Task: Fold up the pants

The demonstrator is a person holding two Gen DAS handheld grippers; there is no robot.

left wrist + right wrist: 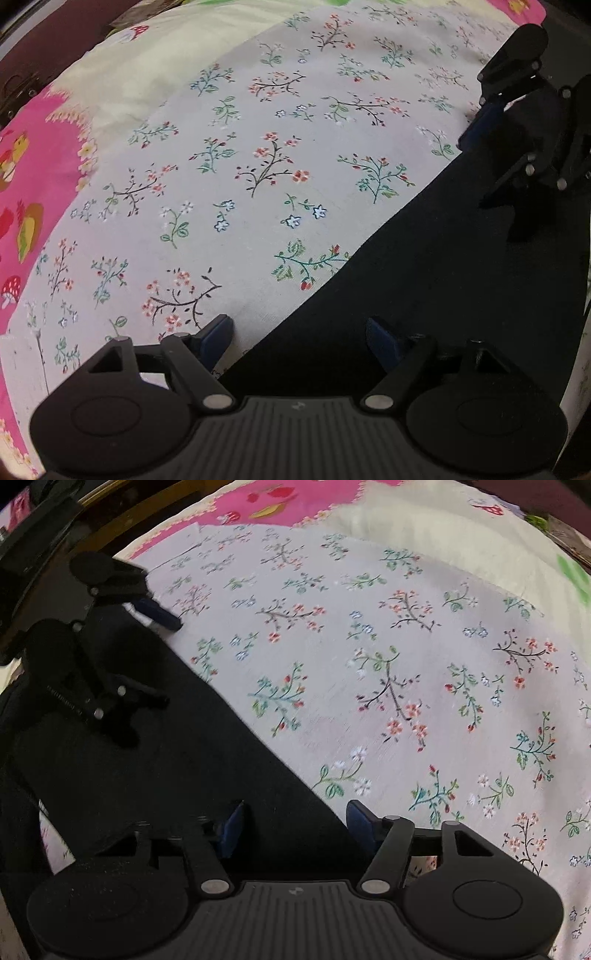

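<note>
Black pants (424, 288) lie flat on a floral sheet, filling the right of the left wrist view and the left of the right wrist view (147, 757). My left gripper (299, 334) is open and straddles the pants' straight edge, with one blue pad on the sheet and the other over the black cloth. My right gripper (295, 821) is open over the same edge. Each gripper shows in the other's view: the right one (480, 140) at the far right, the left one (162, 657) at the upper left, both down at the pants.
The floral sheet (258, 166) covers a bed. A pink patterned cover (33, 177) and a pale yellow part (155, 70) lie beyond it. A dark wooden bed frame (122, 528) runs behind the left gripper.
</note>
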